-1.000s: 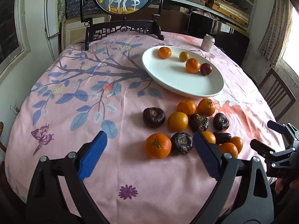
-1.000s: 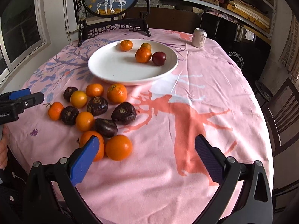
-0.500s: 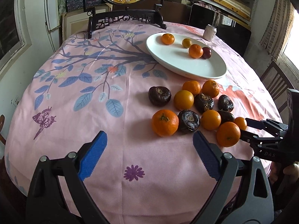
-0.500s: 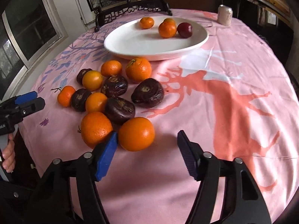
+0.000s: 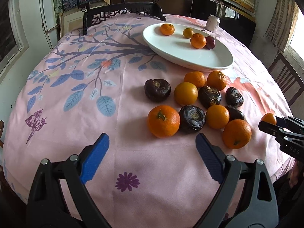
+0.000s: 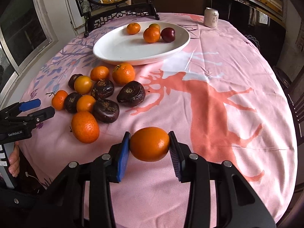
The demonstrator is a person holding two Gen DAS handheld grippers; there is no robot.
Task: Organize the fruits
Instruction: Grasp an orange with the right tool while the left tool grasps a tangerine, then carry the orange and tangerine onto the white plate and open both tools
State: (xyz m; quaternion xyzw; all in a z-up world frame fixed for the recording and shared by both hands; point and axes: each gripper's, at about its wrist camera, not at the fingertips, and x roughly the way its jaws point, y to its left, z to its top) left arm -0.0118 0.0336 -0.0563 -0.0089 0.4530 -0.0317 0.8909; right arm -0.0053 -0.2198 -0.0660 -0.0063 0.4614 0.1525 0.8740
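Note:
My right gripper (image 6: 149,144) is shut on an orange (image 6: 149,144), held just above the pink cloth; the orange also shows in the left wrist view (image 5: 268,118) between the right gripper's fingers. A pile of oranges (image 6: 85,127) and dark water chestnuts (image 6: 105,110) lies on the cloth in front of a white plate (image 6: 121,49). The plate holds several small fruits, among them an orange (image 6: 151,35) and a dark red plum (image 6: 168,34). My left gripper (image 5: 152,155) is open and empty, just short of the nearest orange (image 5: 163,121).
A drink can (image 6: 211,17) stands at the table's far side. A dark wooden stand with a round painted screen (image 6: 121,13) stands behind the plate. A chair (image 5: 286,79) stands at the table's right edge. The table edge runs close below both grippers.
My right gripper has closed on the nearest orange and lifted it away from the pile. My left gripper has moved closer to the fruit pile and stays open.

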